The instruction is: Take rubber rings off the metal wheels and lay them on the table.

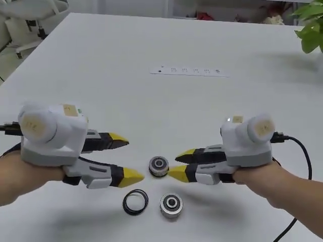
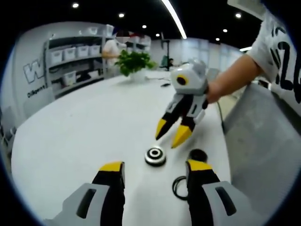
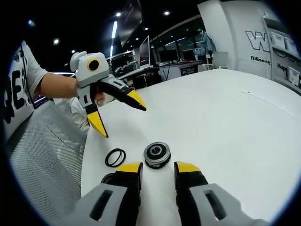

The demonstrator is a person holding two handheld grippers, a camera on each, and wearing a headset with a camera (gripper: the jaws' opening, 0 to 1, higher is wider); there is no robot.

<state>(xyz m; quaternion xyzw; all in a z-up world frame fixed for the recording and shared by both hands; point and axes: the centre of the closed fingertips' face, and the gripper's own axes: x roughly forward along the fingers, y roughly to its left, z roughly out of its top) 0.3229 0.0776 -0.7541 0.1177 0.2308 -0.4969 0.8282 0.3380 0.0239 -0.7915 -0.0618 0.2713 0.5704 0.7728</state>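
A metal wheel (image 1: 159,166) with a dark rim lies flat on the white table (image 1: 151,101), between the two grippers. My left gripper (image 1: 127,158) is open wide just left of it; my right gripper (image 1: 180,164) is open more narrowly just right of it. Neither touches the wheel. In the left gripper view the wheel (image 2: 155,156) sits just beyond my open left gripper (image 2: 155,165), with the right gripper (image 2: 171,133) behind it. In the right gripper view the wheel (image 3: 157,155) lies just ahead of my right gripper (image 3: 158,167). Black rubber rings (image 1: 135,201) lie loose beside a second wheel (image 1: 171,205).
A white power strip (image 1: 189,71) lies further back on the table. A green plant (image 1: 310,27) stands at the far right corner. A black cable (image 1: 298,151) trails from the right gripper. The near table edge runs close behind both hands.
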